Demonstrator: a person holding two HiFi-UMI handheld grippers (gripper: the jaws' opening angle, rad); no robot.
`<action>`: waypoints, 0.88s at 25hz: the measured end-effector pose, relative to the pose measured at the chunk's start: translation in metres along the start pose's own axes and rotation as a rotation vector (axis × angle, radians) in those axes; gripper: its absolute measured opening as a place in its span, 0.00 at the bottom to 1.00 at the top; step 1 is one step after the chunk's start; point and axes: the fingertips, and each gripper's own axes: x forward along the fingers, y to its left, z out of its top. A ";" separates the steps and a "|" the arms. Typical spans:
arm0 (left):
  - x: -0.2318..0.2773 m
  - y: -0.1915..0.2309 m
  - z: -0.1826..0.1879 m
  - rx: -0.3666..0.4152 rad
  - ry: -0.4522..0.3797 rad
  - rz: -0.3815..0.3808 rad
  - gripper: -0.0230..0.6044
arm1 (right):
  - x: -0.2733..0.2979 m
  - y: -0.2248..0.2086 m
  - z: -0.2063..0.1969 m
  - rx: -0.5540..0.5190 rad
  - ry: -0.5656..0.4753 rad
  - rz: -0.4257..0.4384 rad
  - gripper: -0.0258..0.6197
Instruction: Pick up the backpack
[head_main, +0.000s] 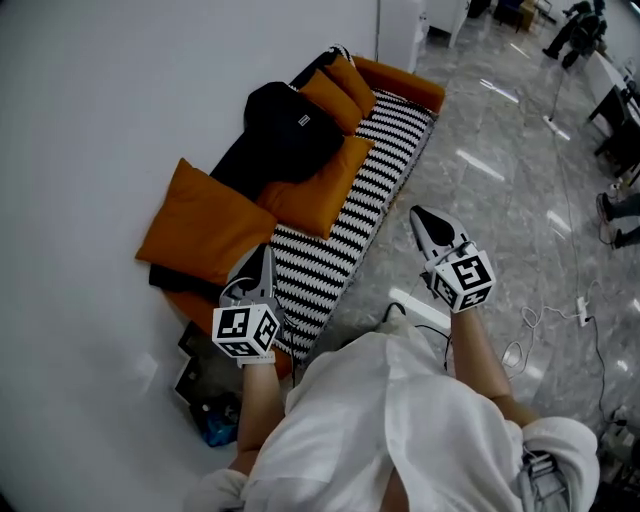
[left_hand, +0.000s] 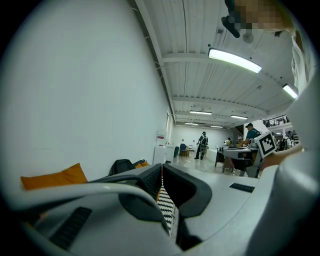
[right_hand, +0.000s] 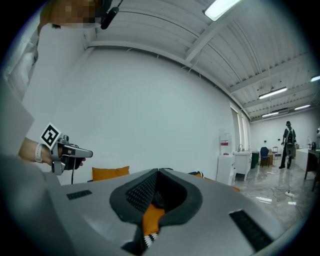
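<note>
Item: black backpack (head_main: 290, 125), on striped sofa (head_main: 385, 150) among orange cushions (head_main: 205, 225).
Lies well ahead of left gripper (head_main: 264, 252) and right gripper (head_main: 420, 214); both sets of fingers pressed together, holding nothing.

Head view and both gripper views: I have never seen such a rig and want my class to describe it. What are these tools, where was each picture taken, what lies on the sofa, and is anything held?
A person holds two hand tools, a left gripper and a right gripper. One camera sits on the person's head, looking down; one rides on each gripper. A black fabric backpack and orange cushions lie on the black-and-white striped sofa. Both grippers are shut and empty.
</note>
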 end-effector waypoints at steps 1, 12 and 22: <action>0.005 -0.002 -0.001 0.006 0.004 -0.003 0.08 | 0.002 -0.004 -0.001 0.003 0.000 0.001 0.07; 0.069 -0.042 0.007 0.040 0.023 -0.020 0.08 | 0.021 -0.071 -0.002 -0.021 0.006 0.037 0.07; 0.124 -0.102 0.028 0.036 0.006 -0.041 0.08 | 0.016 -0.127 0.008 -0.108 0.026 0.127 0.07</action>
